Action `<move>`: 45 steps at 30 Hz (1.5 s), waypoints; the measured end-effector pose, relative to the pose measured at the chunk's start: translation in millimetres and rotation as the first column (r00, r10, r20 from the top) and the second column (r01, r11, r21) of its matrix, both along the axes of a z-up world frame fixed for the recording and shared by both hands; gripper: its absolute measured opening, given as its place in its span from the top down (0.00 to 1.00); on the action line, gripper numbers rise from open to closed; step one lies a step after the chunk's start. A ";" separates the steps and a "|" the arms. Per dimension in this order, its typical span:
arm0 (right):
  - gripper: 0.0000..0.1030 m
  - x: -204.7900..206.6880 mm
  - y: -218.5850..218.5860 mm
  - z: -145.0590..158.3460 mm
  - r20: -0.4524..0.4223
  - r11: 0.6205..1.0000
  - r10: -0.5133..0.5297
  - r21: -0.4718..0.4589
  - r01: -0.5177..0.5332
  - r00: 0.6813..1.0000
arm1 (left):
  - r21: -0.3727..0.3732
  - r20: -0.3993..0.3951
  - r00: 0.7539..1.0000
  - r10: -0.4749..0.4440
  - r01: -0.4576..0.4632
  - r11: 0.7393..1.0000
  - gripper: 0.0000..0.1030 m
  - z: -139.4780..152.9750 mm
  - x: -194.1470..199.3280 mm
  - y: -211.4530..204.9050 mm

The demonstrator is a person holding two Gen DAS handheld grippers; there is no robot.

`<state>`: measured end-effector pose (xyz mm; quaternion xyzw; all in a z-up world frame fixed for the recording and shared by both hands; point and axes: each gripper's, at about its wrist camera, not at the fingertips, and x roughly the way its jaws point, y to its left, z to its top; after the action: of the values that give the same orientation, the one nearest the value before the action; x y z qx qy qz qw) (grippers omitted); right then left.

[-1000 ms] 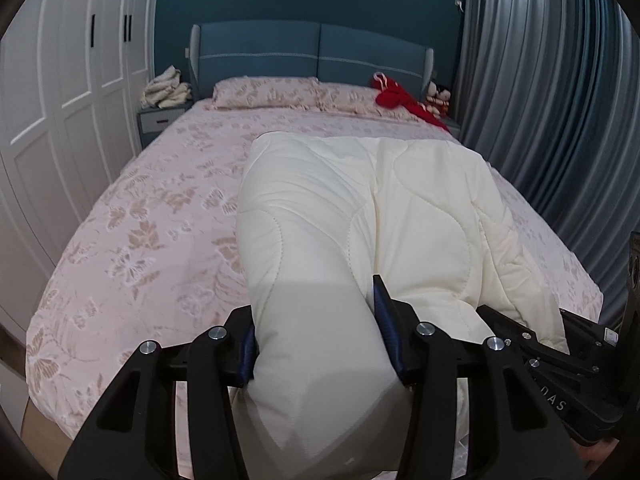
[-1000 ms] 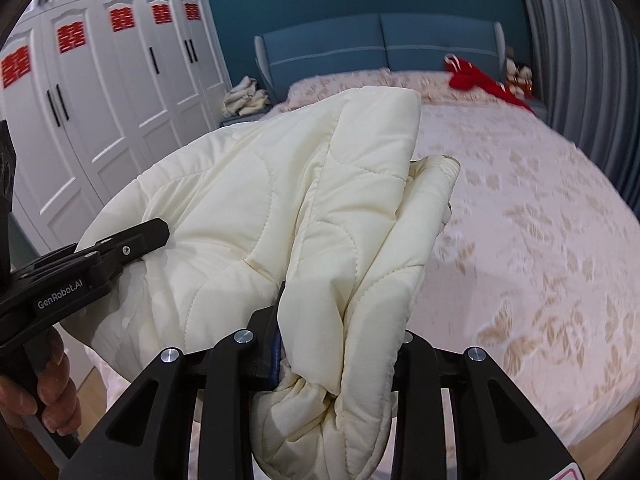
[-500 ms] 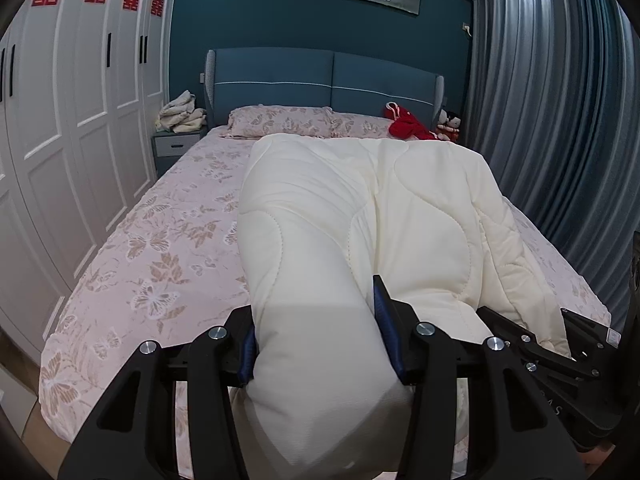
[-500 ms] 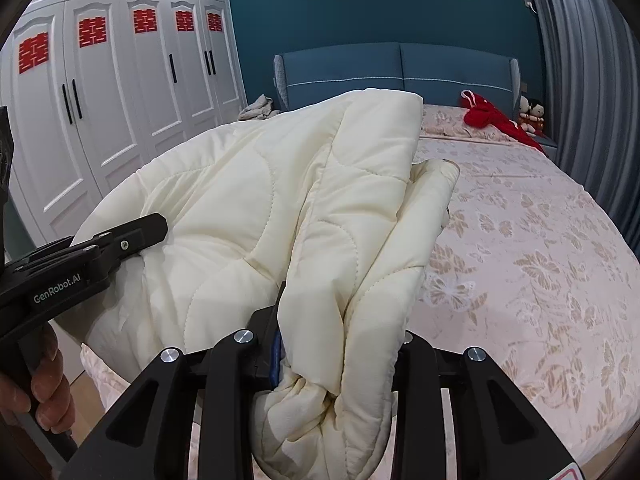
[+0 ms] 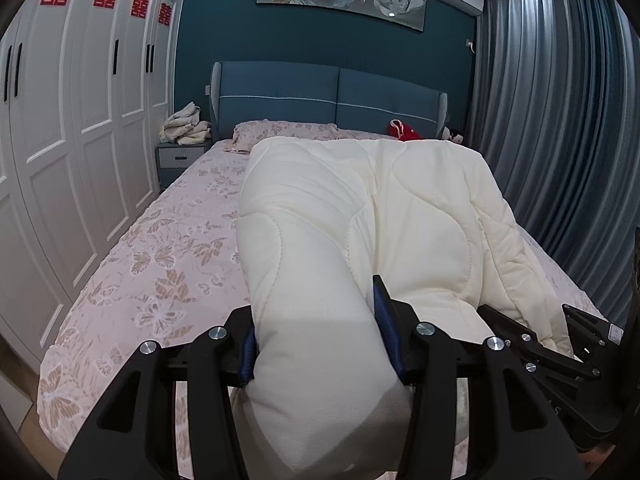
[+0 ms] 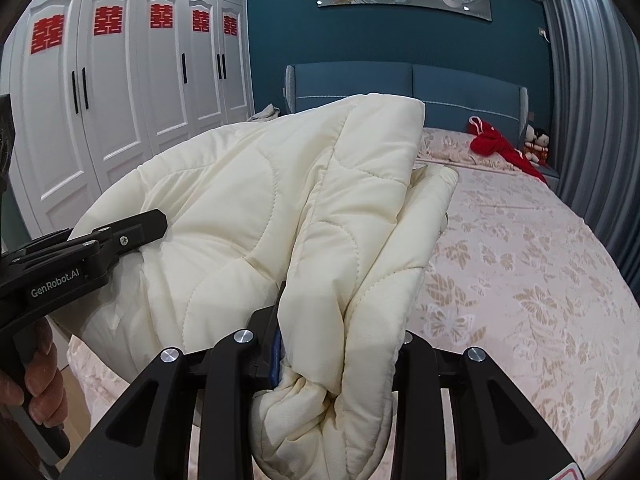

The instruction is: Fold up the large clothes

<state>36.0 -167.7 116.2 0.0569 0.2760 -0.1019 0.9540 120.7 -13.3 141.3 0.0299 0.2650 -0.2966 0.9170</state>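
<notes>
A thick cream quilted garment (image 5: 360, 216) hangs in a folded bundle over the foot of a bed. My left gripper (image 5: 316, 332) is shut on a fat rolled end of it, the blue pads pressed into both sides. The same cream garment (image 6: 280, 216) fills the right wrist view, where my right gripper (image 6: 340, 344) is shut on a bunched edge of several layers. The left gripper (image 6: 92, 248) also shows at the left of that view, held by a person's hand (image 6: 36, 372). The right gripper's body (image 5: 560, 356) appears at the lower right of the left wrist view.
The bed (image 5: 168, 264) has a pink floral cover and a blue headboard (image 5: 328, 100). White wardrobes (image 6: 120, 92) line the left wall. A nightstand (image 5: 180, 156) with a cloth pile stands by the headboard. Red clothing (image 6: 496, 146) lies near the pillows. Grey curtains (image 5: 560, 120) hang on the right.
Both grippers have lifted and tilted upward with the garment still gripped; the wall picture and ceiling have come into view and the bed sits lower in both views.
</notes>
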 end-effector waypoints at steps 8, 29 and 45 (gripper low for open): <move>0.71 34.1 -6.4 -13.8 0.012 1.000 0.018 -0.006 -0.018 1.000 | 0.009 0.029 1.000 0.007 -0.007 1.000 0.55 -11.6 31.8 -3.1; 0.71 132.1 -29.1 -167.5 -0.234 0.995 0.056 0.090 -0.036 0.971 | 0.095 -0.180 0.983 0.043 -0.026 0.995 0.54 -176.2 124.8 -19.8; 0.40 94.8 -53.2 -223.8 -0.335 0.917 0.034 0.384 0.103 0.942 | 0.144 -0.283 0.951 0.125 -0.087 0.986 0.15 -220.2 105.8 9.6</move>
<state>130.8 -221.0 -107.6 0.2357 0.4477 -0.0692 0.8598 226.5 -3.7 -78.9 0.0315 0.4169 -0.2301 0.8788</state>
